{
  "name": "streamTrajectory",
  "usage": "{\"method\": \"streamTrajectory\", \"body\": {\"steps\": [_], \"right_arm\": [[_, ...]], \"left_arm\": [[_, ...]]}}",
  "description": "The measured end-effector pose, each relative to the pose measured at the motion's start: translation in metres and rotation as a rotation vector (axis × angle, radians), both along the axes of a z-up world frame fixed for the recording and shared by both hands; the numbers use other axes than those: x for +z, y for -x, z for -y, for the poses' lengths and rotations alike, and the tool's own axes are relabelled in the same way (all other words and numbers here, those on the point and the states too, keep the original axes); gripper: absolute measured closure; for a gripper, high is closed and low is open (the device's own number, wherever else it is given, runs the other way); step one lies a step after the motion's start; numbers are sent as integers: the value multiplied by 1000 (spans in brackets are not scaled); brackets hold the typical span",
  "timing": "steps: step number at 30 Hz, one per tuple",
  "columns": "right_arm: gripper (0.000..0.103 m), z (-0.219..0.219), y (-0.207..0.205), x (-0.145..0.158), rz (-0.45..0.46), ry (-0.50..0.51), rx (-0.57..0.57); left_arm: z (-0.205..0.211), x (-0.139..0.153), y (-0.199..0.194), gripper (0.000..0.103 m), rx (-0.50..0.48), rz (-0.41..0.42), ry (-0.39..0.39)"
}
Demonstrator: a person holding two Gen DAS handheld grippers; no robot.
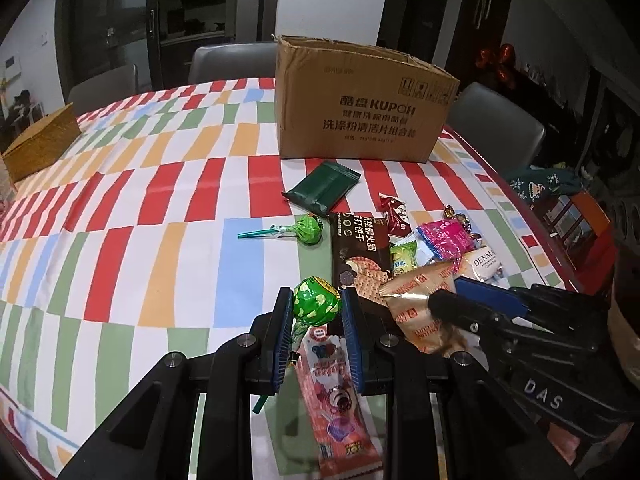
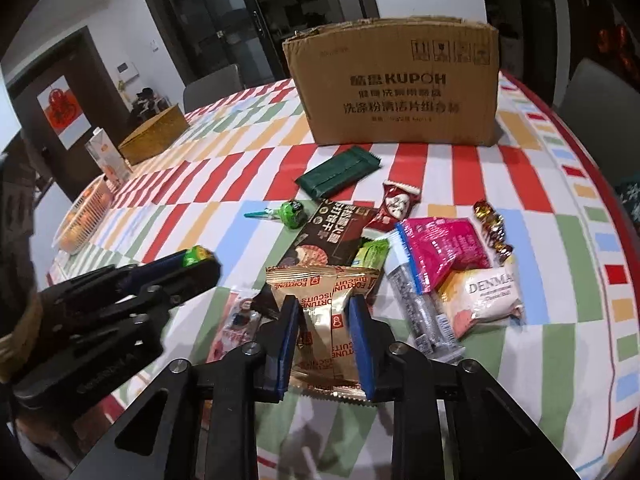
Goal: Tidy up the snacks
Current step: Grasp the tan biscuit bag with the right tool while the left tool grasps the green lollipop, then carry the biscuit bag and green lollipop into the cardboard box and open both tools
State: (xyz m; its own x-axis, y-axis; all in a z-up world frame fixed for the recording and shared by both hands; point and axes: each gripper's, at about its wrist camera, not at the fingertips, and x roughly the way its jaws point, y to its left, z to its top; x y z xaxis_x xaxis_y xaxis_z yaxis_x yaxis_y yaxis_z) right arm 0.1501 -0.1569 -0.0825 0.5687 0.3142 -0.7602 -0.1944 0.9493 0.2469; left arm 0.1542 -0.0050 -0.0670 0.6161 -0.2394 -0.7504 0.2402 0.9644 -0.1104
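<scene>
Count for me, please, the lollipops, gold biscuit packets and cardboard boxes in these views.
Lollipops: 2, the held lollipop and the loose lollipop
Gold biscuit packets: 1, the gold biscuit packet
Cardboard boxes: 1, the cardboard box
Total: 4

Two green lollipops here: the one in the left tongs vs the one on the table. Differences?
The held lollipop is clamped by its head between the left tongs; the free lollipop lies loose on the tablecloth beside the dark cracker pack. The held one's stick points back toward the camera; the free one's stick points left. The held one is nearer; the free one lies closer to the box. Both have green wrappers and green sticks.
</scene>
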Motion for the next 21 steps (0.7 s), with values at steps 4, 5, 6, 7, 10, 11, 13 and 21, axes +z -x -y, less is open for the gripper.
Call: {"method": "streamTrajectory", "body": {"steps": [4,5,6,7,10,11,13,21], "right_arm": [[100,-1,2,9,29,-8,18],[100,-1,3,11,40,-2,21],[100,-1,3,13,46,-1,19],[100,-1,4,15,54,-5,18],[67,3,3,12,10,-16,2],[38,5,3,10,2,-13,-7],[32,7,7,9,14,17,-16],[40,-2,-2,-10,-20,138,69]], "left_arm": [[-1,5,5,78,3,11,4],[-1,7,5,78,4,13,8],[-1,7,6,78,5,15,10],[-1,8,7,78,7,17,12],[-1,9,10,78,7,16,17],[0,8,11,78,4,14,17],[3,6,14,78,-3,9,8],[9,-3,14,78,-14,-31,7]]}}
